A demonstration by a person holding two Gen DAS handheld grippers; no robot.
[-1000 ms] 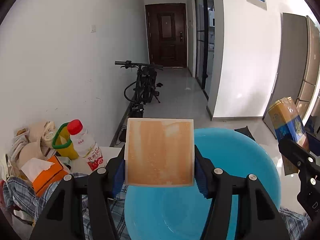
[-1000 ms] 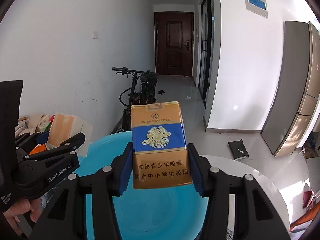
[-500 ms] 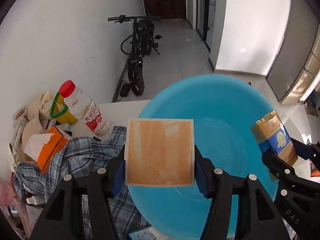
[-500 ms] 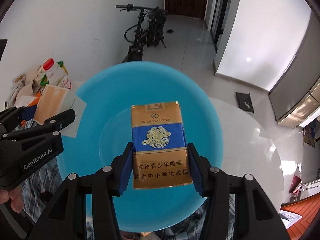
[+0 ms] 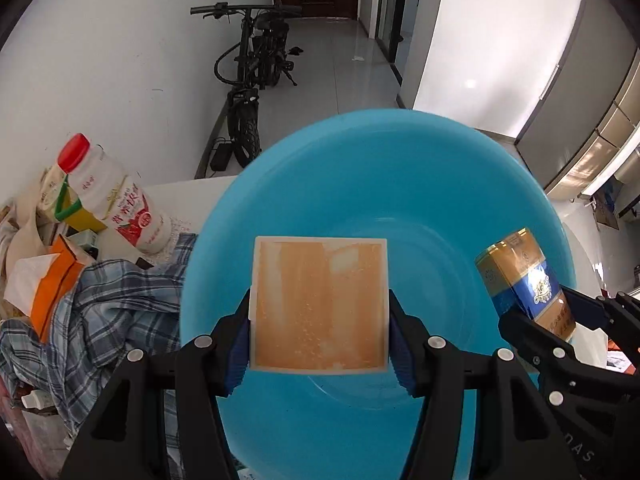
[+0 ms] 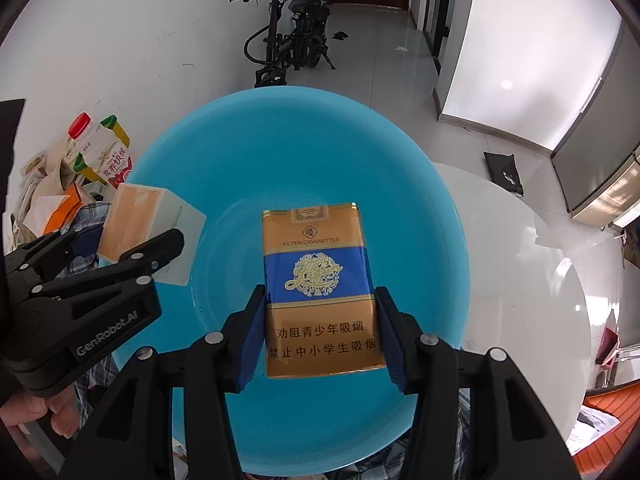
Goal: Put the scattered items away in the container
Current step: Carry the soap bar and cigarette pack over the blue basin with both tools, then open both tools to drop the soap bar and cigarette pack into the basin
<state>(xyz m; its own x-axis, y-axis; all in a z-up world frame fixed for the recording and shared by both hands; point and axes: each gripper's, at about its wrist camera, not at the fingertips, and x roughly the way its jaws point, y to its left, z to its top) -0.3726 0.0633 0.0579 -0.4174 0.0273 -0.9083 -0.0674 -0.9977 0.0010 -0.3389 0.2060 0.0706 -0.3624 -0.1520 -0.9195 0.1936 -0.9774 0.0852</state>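
My left gripper (image 5: 319, 334) is shut on a square orange-and-white packet (image 5: 320, 304) and holds it above the big blue basin (image 5: 360, 160). My right gripper (image 6: 320, 332) is shut on a gold and blue cigarette pack (image 6: 318, 280), held upright over the basin's (image 6: 300, 128) middle. The cigarette pack also shows at the right of the left wrist view (image 5: 524, 276). The orange packet and left gripper show at the left of the right wrist view (image 6: 136, 216). The basin's inside looks empty.
A checked cloth (image 5: 100, 312) lies left of the basin. Behind it stand a red-capped bottle (image 5: 108, 196), a yellow carton (image 6: 116, 136) and an orange tissue box (image 5: 52, 280). The round white table (image 6: 520, 260) extends right. A bicycle (image 5: 252, 68) leans against the wall.
Both grippers have tilted downward and moved over the basin, so the views now look into it. Each still holds its item.
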